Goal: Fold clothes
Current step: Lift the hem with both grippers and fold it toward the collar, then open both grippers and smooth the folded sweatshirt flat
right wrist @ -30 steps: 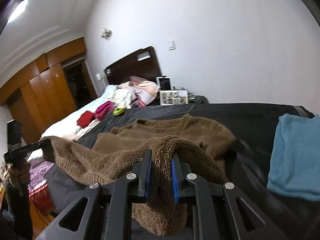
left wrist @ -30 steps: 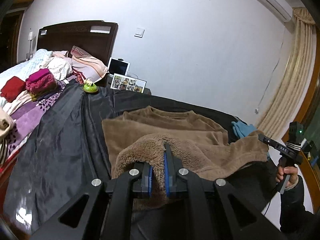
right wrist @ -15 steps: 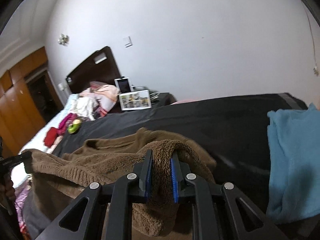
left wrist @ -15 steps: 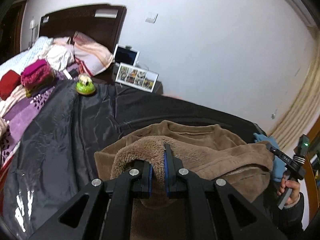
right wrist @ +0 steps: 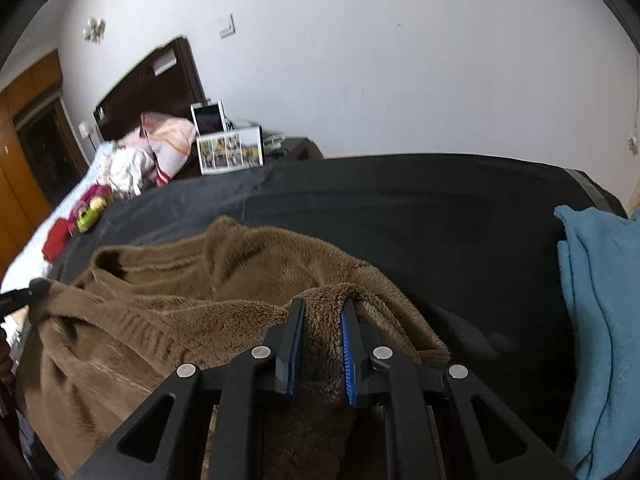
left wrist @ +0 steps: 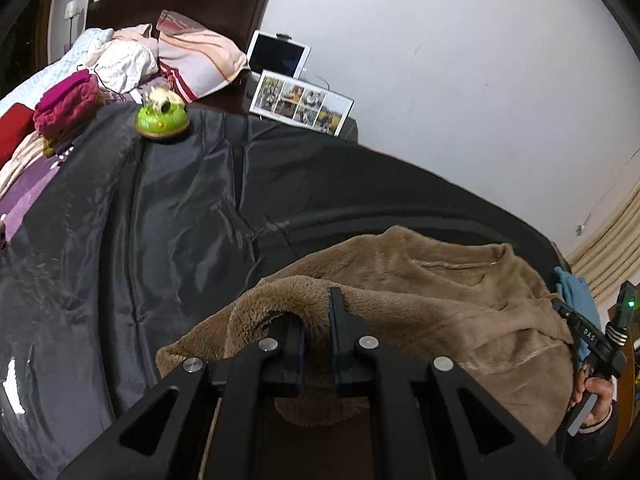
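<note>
1 brown fleece garment (left wrist: 432, 296) lies on the black sheet (left wrist: 168, 216), bare sheet beyond its collar. Left gripper (left wrist: 318, 320) and right gripper (right wrist: 322, 320), 2 total, each clamp a fleece fold. 1 blue towel (right wrist: 596, 300) lies at the right edge.

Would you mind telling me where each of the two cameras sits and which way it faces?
Left wrist: rides the left tool, facing along the black sheet toward headboard and wall; own fingers clamp the brown fleece top; the right tool and a hand show at right.
Right wrist: rides the right tool, facing the wall; its fingers clamp the fleece; a blue garment lies right.
Shared: fleece top, sheet, photo frame, green toy.
</note>
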The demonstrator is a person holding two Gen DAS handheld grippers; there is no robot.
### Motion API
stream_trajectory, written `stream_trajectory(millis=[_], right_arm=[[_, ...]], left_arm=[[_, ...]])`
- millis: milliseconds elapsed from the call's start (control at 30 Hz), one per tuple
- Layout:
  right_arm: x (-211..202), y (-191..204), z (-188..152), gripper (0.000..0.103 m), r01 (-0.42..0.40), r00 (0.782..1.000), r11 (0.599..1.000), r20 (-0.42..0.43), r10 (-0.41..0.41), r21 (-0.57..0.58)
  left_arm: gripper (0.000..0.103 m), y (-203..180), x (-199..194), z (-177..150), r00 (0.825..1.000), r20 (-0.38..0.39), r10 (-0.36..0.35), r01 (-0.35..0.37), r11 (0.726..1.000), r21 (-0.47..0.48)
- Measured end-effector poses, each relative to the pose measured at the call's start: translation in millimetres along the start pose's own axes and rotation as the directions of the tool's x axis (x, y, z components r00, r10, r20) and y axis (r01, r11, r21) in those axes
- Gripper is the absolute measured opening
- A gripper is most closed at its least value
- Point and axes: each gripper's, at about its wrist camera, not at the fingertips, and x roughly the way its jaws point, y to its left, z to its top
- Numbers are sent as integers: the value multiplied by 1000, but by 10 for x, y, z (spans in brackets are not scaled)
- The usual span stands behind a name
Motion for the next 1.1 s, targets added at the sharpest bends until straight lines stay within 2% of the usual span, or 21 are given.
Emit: stream_trajectory(millis=[67, 133, 167, 200, 333, 400, 500, 633, 733, 867, 933, 1100], right_arm=[[14, 18, 4, 25, 3, 1000, 1000, -5, -3, -11], [-10, 19, 11, 35, -11, 1000, 1000, -7, 11, -11], [-38, 23, 9, 52, -23, 1000, 1000, -5, 23, -11], [-77, 32, 4, 62, -32, 999, 999, 2, 32, -12], [-335, 88, -46, 64, -2, 998, 998, 55, 5, -55], [-503, 123, -69, 64, 3, 997, 996, 79, 4, -87], [-739, 216, -158, 64, -10, 995, 989, 92, 24, -146], [-875, 479, -379, 64, -85, 996, 965, 17, 92, -248], [-855, 658, -529, 64, -170, 985, 945, -66, 158, -279], [-694, 844, -623, 64, -268, 958, 929, -176, 228, -256], [-591, 911, -640, 64, -269, 953, 930, -208, 220, -250], [-321, 1018, -511, 64, -194, 970, 935, -200, 138, -296]], left_arm=[[15, 5, 32, 10, 1000, -13, -2, 2, 1000, -1], [18, 10, 23, 13, 1000, -21, -12, 12, 1000, 0], [25, 17, -23, -6, 1000, -16, -18, 18, 1000, 1], [34, 24, -80, -31, 1000, -9, -23, 23, 1000, 3], [58, 52, -309, -131, 999, 21, -45, 45, 999, 11], [80, 66, -423, -181, 998, 36, -56, 56, 998, 15], [81, 88, -595, -256, 996, 59, -73, 72, 997, 21], [81, 116, -824, -356, 992, 88, -95, 93, 995, 31], [81, -125, -906, -543, 993, 50, -105, 96, 983, 156], [81, -504, -803, -742, 996, -22, -85, 88, 949, 303], [81, -636, -697, -783, 997, -51, -64, 78, 935, 346], [81, -732, -320, -635, 997, -81, 8, 21, 934, 356]])
